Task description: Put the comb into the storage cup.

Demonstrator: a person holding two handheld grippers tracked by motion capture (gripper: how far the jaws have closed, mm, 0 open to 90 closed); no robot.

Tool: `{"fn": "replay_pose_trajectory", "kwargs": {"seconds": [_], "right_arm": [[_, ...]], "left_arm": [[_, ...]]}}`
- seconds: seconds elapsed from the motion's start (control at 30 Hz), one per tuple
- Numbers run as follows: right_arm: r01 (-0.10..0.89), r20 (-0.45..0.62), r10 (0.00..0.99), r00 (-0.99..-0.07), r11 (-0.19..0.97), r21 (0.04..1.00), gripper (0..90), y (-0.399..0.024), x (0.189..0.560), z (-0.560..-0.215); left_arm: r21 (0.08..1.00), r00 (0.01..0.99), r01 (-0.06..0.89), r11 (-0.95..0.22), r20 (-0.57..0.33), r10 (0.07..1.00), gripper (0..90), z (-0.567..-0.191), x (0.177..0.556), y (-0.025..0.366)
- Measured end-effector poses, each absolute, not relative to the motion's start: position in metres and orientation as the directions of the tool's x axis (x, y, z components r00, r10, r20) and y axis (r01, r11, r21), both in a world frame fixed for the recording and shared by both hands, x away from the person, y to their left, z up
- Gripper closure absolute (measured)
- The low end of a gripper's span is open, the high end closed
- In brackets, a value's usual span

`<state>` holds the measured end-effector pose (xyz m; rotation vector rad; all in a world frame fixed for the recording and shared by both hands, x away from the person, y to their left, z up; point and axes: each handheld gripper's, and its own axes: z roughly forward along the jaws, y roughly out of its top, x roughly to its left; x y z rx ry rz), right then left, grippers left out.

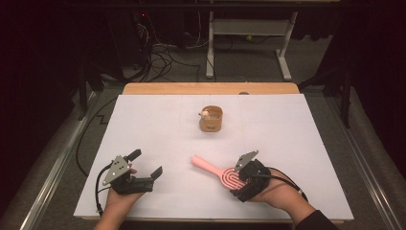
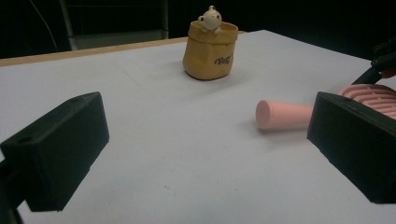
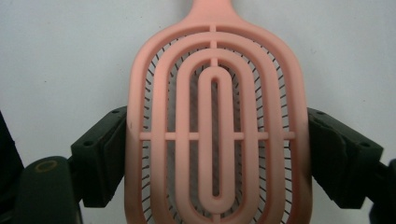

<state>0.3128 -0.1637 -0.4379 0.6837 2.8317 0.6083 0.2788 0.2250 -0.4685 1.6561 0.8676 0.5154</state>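
The right gripper [image 1: 238, 175] pinches the pink hairbrush [image 1: 221, 173] by its head; the left gripper [image 1: 144, 165] rests near left, jaws spread.

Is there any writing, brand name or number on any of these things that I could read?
One dark, script-style mark on the front of the yellow bag-shaped pot: too small and blurred to read for sure.
Pink hairbrush: no writing on the side that shows.
Little white figure at the pot's rim: no writing to be seen.
White table cover: no writing.
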Motion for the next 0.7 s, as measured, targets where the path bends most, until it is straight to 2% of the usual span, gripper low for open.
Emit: {"fn": "replay_pose_trajectory", "kwargs": {"seconds": [0.7], "right_arm": [[0.385, -0.086, 0.452, -0.888, 0.831, 0.401, 19.8, -0.1591, 0.3136, -0.4369]], "left_arm": [[0.958, 0.63, 0.271, -0.09, -0.106, 0.769, 0.0, -0.4688, 0.279, 0.2251]]}}
